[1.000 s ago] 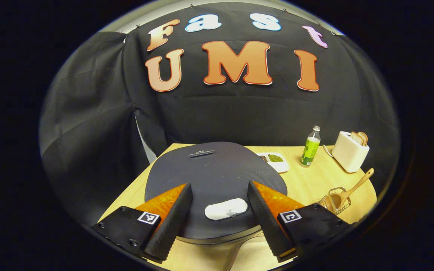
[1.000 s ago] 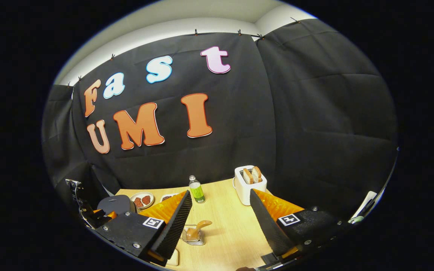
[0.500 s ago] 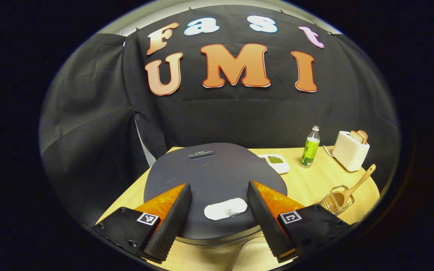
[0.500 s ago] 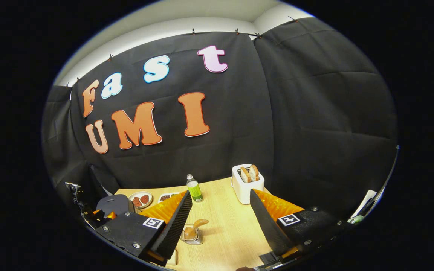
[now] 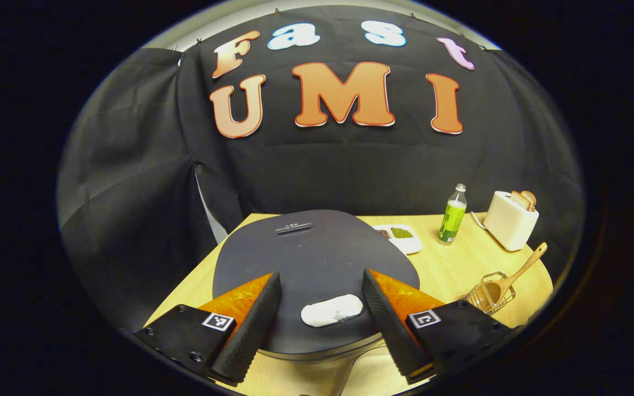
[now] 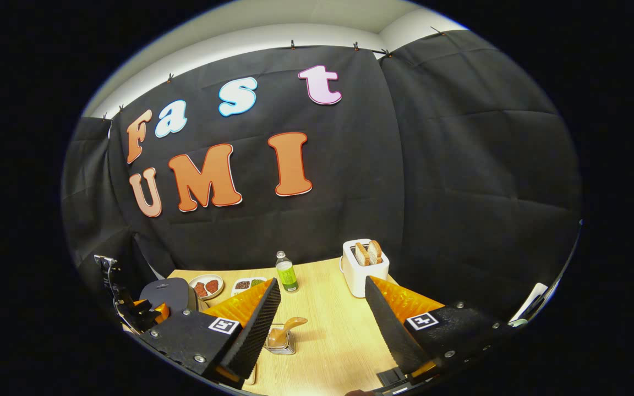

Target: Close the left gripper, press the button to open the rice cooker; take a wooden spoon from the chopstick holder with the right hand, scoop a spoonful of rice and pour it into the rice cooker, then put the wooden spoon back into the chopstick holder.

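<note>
Rice cooker [image 5: 317, 258] is sitting at the near left of the wooden table [image 5: 460, 264], its dark lid shut, and the left gripper [image 5: 321, 324] is hovering just above the lid's front edge with its fingers spread wide, the pale oval button [image 5: 332, 310] lying between them. Since the task asks for pressed-together fingers to push that button, the jaws are, by my reading, not yet ready for the press. The right gripper [image 6: 322, 324] is hanging over the middle of the table, also spread and holding nothing, and it is looking down on the wire chopstick holder [image 6: 280, 342], where the wooden spoon [image 6: 287, 330] is resting bowl-down with its handle leaning out, which should leave a free length to pinch. Farther back a green-labelled bottle [image 6: 286, 273], a white toaster [image 6: 365, 266] with bread slices in its slots, and small dishes [image 6: 206, 286] are standing well clear of the work. No rice supply is plain to me from here, so its place cannot be told.
</note>
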A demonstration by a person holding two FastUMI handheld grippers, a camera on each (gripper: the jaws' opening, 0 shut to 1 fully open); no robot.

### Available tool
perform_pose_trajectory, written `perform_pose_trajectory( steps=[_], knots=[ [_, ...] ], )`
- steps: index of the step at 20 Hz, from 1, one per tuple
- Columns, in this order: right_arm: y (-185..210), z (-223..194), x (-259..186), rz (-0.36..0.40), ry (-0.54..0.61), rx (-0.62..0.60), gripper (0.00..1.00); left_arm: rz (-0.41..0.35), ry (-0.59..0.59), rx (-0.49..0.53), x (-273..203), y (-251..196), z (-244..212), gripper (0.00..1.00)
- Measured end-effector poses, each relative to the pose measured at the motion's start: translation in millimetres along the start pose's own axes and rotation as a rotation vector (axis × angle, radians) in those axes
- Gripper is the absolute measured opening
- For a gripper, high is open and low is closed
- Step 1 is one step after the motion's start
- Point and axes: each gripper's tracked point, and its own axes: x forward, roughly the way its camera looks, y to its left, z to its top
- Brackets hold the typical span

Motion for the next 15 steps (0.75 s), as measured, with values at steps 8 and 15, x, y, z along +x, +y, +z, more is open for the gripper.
perform_pose_trajectory(
  steps=[8,15],
  knots=[
    [-14.3,18.6,3.3,-0.023,-0.033,-0.024,0.95,0.003,-0.220,-0.067,-103.2,56.5,170.0,0.94],
    [-13.4,57.8,0.7,-0.015,-0.103,-0.066,0.95,0.103,-0.399,0.010,-194.2,101.5,260.9,0.94]
  ],
)
